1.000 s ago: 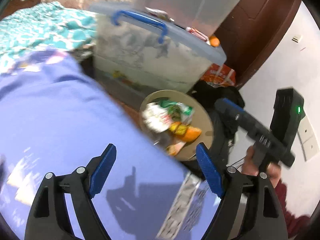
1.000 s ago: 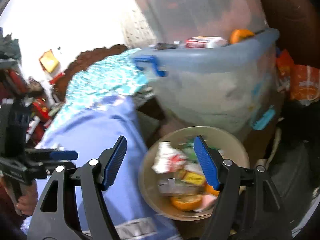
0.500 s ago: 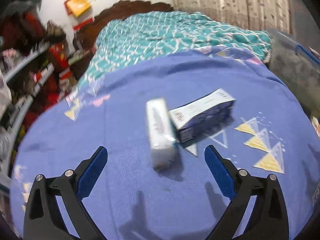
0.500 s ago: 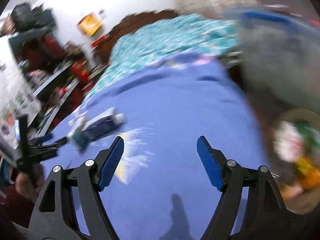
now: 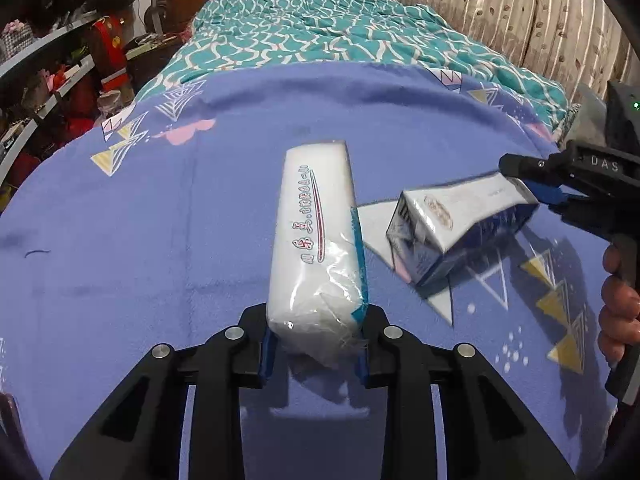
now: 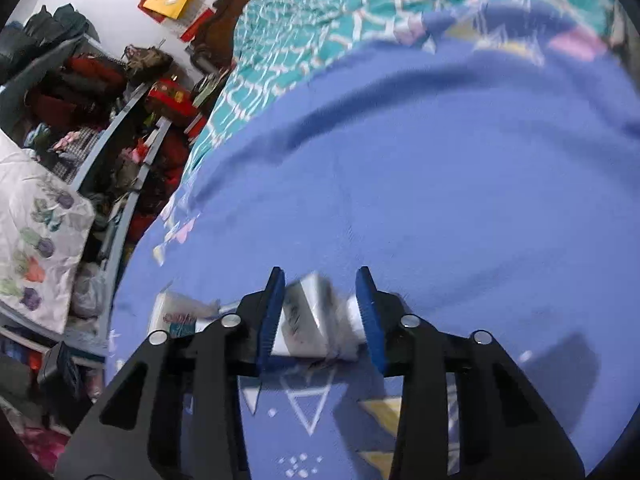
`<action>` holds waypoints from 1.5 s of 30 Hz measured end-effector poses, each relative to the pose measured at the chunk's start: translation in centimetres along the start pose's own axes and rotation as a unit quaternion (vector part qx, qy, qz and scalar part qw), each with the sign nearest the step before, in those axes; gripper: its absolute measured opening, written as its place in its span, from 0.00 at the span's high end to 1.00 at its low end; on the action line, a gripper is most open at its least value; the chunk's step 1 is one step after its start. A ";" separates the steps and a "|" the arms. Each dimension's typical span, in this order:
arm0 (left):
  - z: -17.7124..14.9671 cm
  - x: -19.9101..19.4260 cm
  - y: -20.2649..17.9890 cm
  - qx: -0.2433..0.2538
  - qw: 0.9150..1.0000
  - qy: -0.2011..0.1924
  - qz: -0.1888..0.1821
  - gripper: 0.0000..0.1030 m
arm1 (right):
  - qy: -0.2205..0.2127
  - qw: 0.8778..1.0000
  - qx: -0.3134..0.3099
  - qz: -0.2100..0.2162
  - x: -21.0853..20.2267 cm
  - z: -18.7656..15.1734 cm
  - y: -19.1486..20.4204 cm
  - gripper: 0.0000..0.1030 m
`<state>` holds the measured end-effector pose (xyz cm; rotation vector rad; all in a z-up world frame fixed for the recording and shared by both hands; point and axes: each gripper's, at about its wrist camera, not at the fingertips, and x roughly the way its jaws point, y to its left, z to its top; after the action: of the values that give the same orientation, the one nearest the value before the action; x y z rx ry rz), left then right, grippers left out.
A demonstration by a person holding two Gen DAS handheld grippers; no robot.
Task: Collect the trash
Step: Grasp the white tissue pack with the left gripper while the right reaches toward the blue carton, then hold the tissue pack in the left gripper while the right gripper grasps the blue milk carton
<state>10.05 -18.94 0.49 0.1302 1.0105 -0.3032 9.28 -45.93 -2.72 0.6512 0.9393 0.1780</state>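
My left gripper point(image 5: 314, 354) is shut on the near end of a long white pack point(image 5: 316, 240) in clear wrap with red lettering, above the blue bedspread point(image 5: 140, 240). My right gripper point(image 6: 320, 312) is shut on the end of a white and dark blue carton point(image 6: 308, 316). In the left wrist view the carton point(image 5: 460, 232) is tilted up off the bedspread, with the right gripper point(image 5: 536, 188) on its far end. The white pack also shows at the lower left of the right wrist view point(image 6: 176, 314).
A teal patterned quilt point(image 5: 340, 28) covers the far half of the bed. Cluttered shelves point(image 5: 48, 80) stand along the left side. A curtain point(image 5: 500, 8) hangs at the far right. The person's hand point(image 5: 618, 308) is at the right edge.
Both grippers swung from the trash bowl beside the bed to the bedspread. They were open half a second ago; now the left is shut on the white pack and the right on the carton.
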 end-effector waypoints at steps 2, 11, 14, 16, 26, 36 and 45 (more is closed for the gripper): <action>-0.7 -0.5 0.5 -0.007 1.000 0.008 -0.024 0.73 | 0.029 0.999 -0.010 0.018 -0.7 -1.7 0.8 0.62; -4.8 -3.1 2.6 -0.027 0.994 0.018 -0.100 0.73 | 0.089 0.974 -0.206 0.037 -6.4 -15.1 7.6 0.55; -5.1 -3.3 3.3 -0.040 0.993 0.022 -0.110 0.73 | 0.007 0.972 -0.232 -0.019 -7.7 -15.0 8.7 0.28; -5.2 -3.4 3.4 -0.040 0.993 0.023 -0.108 0.73 | -0.006 0.972 -0.233 -0.026 -7.3 -14.1 9.1 0.25; -7.1 -4.5 4.5 -0.026 0.996 0.006 -0.083 0.73 | -0.027 0.973 -0.216 -0.082 -1.8 -13.3 9.5 0.20; -8.2 -4.4 4.0 -0.001 0.998 -0.021 -0.057 0.70 | -0.033 0.980 -0.171 -0.096 -0.1 -15.3 8.5 0.20; -8.6 -4.4 3.7 0.016 0.998 -0.040 -0.047 0.70 | -0.033 0.981 -0.166 -0.097 -0.2 -15.2 8.2 0.18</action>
<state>2.06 -12.46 -0.43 0.0987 0.9352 -0.4062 -1.82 -32.73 -4.09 0.2543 0.8771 0.1348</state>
